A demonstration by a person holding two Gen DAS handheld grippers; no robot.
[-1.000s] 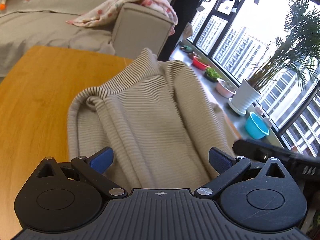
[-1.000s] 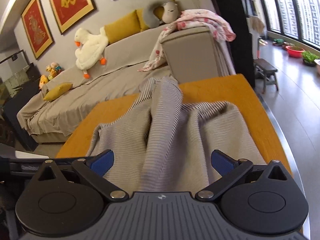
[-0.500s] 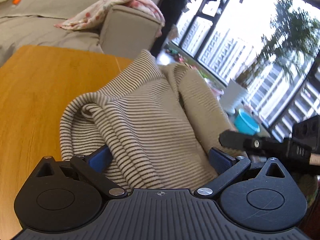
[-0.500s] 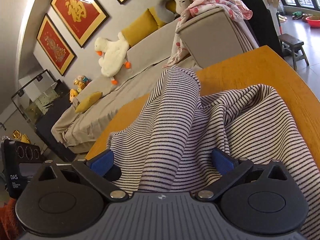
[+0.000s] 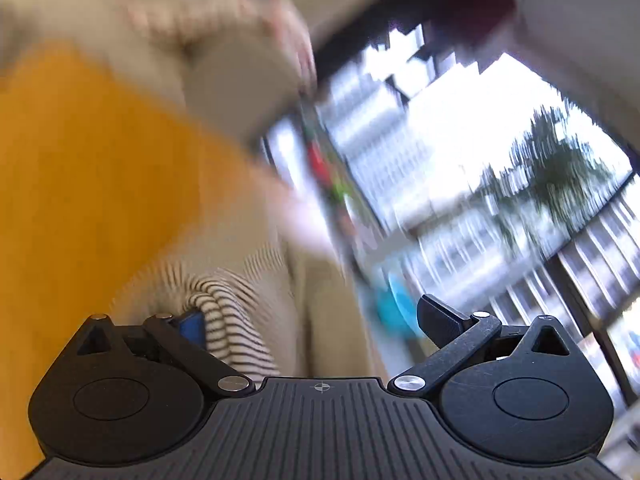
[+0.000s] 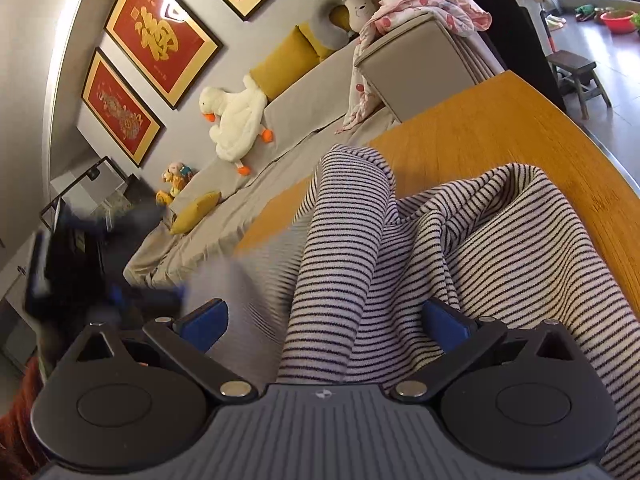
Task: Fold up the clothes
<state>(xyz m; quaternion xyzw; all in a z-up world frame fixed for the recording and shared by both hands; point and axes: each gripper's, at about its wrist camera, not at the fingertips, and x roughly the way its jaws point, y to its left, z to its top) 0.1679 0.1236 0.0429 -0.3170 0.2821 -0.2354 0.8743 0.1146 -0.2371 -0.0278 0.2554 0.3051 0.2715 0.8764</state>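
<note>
A black-and-white striped garment (image 6: 460, 248) lies bunched on the orange wooden table (image 6: 500, 120). One raised fold runs back between the fingers of my right gripper (image 6: 324, 322), which stands open over the cloth. The left wrist view is heavily blurred. There my left gripper (image 5: 314, 320) is wide open, and a roll of the striped garment (image 5: 228, 320) rests against its left blue pad (image 5: 192, 326). In the right wrist view the left gripper (image 6: 80, 264) is a dark blur at the left, beside the table's edge.
Behind the table stands a grey sofa (image 6: 304, 100) with a plush duck (image 6: 236, 120), yellow cushions and a pink spotted blanket (image 6: 424, 4). A small wooden stool (image 6: 580, 72) stands on the floor to the right. Large windows (image 5: 500, 168) and a blue tub (image 5: 396, 312) show in the left view.
My left gripper has swung fast, blurring its view, and far less of the garment fills it. My right gripper has dropped closer to the cloth. Both have stayed open.
</note>
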